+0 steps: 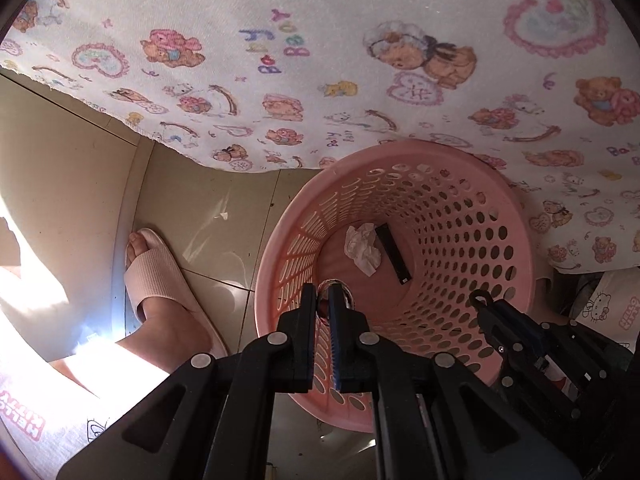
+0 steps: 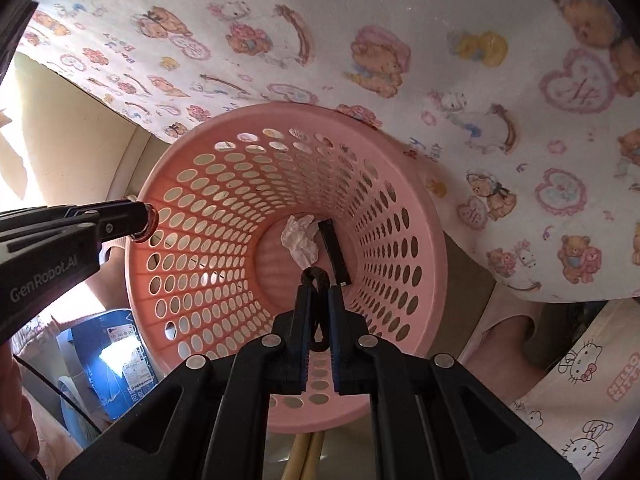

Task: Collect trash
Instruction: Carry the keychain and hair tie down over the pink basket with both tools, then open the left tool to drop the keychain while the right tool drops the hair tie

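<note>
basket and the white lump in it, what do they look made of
Pink basket: looks like moulded plastic with a smooth, slightly glossy finish; the even rows of punched oval holes and thick rolled rim suggest it.
White lump: probably crumpled tissue or paper, matte, with sharp creases and soft torn-looking edges; which of the two is unclear.

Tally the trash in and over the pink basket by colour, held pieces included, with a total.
White: 1, the crumpled paper on the floor of the basket.
Black: 2, the flat stick beside the paper, and the dark loop in the right gripper.
Red: 1, the small round piece in the left gripper.
Total: 4
</note>
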{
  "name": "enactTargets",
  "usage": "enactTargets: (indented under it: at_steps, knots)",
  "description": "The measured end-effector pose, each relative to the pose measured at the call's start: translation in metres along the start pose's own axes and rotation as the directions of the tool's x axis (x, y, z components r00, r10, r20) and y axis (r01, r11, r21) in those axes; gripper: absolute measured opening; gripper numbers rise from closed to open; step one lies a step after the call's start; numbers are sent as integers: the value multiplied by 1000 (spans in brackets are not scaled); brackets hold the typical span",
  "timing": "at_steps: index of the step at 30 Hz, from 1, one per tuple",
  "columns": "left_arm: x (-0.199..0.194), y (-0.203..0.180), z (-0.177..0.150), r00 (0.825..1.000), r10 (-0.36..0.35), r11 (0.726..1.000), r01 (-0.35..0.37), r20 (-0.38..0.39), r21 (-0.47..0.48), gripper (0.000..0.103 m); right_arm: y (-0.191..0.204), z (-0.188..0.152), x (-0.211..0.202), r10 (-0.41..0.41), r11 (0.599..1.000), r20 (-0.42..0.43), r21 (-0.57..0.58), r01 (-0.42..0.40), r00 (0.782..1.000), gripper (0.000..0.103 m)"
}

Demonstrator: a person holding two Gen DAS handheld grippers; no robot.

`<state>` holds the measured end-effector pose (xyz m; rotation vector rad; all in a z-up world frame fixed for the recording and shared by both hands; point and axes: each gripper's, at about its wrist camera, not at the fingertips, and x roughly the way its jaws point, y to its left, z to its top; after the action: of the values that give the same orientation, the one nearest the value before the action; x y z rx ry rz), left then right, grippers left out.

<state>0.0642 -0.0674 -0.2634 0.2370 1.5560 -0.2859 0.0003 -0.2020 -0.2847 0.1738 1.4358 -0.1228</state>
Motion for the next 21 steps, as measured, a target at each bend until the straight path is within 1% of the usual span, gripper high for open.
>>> enactTargets:
  at_steps: [3,5,10,13,15,17,18,20,21]
  knots:
    - [6,-1,-4,1000,-9,1000,9,-22,12,6,-3,-3,13,-11,1000,-7,27,11,1000,8]
    - [7,-4,-7,1000,-7,999,8,-23,31,7,-4,-4,18,-8,999,-15,41,8,1000,8]
    - [10,-9,-9,1000,14,998,-13,-23,60,7,-3,-7,21,-9,999,-7,34,9,1000,8]
    - [9,-13,-10,999,53,995,-52,-2,87,8,-2,-7,22,1,1000,1,30,-1,1000,8]
    - [7,-15,-10,999,51,994,-50,1,95,9,-2,-7,22,4,1000,3,30,-5,1000,9]
    - [5,-16,-10,999,48,994,-49,5,97,15,-2,-7,22,7,1000,5,29,-7,1000,10]
    - [4,-16,-10,999,52,994,-53,9,100,17,-2,-7,22,5,1000,5,27,-5,1000,13]
    - [2,-16,-10,998,63,992,-64,16,105,27,-2,-7,21,-3,1000,3,24,3,1000,27]
    - [2,-16,-9,998,66,992,-67,18,104,28,-2,-7,21,-6,1000,5,22,6,1000,38]
